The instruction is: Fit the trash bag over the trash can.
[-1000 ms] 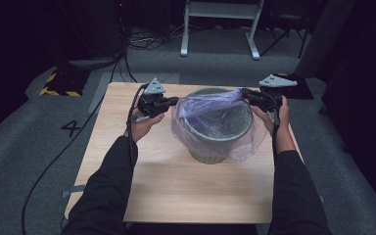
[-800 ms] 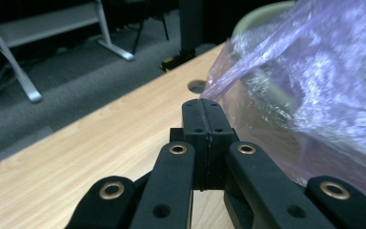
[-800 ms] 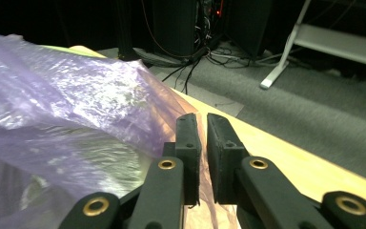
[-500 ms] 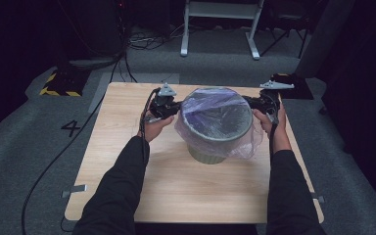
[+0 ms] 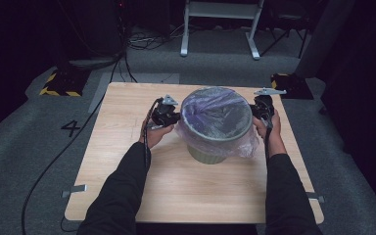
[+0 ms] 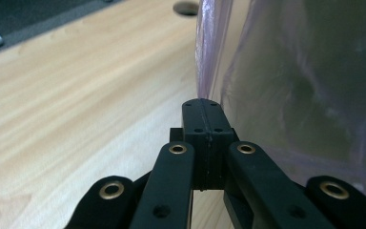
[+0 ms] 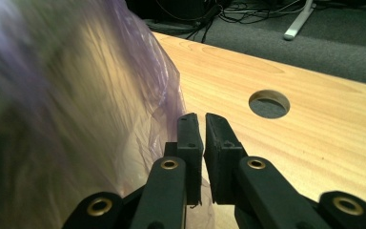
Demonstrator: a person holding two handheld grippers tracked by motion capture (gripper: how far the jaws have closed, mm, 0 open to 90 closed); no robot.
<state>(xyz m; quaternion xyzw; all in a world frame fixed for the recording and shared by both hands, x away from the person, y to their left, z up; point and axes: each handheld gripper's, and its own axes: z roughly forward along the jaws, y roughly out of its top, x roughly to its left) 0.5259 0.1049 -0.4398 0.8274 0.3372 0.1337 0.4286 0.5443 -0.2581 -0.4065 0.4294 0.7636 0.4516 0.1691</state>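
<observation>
A green bin [image 5: 210,154] stands at the middle of the wooden table [image 5: 127,161]. A translucent purple plastic bag [image 5: 215,110] is stretched across its top and hangs down its sides. My left gripper [image 5: 176,117] is at the bin's left rim. Its jaws are pressed together [image 6: 204,107] at the edge of the bag film [image 6: 290,86]. My right gripper [image 5: 254,111] is at the right rim. Its jaws [image 7: 204,119] are almost together, with bag film [image 7: 76,119] caught low between them.
A round hole [image 7: 269,104] pierces the table beyond the bin. On the grey floor lie cables, a painted number 4 [image 5: 71,128], a yellow-and-black striped block [image 5: 58,84] and white stand legs [image 5: 220,29]. Bare tabletop extends toward the person.
Both grippers have come down and toward the person beside the bin. The bag, open and billowing above the bin before, now lies stretched over the rim.
</observation>
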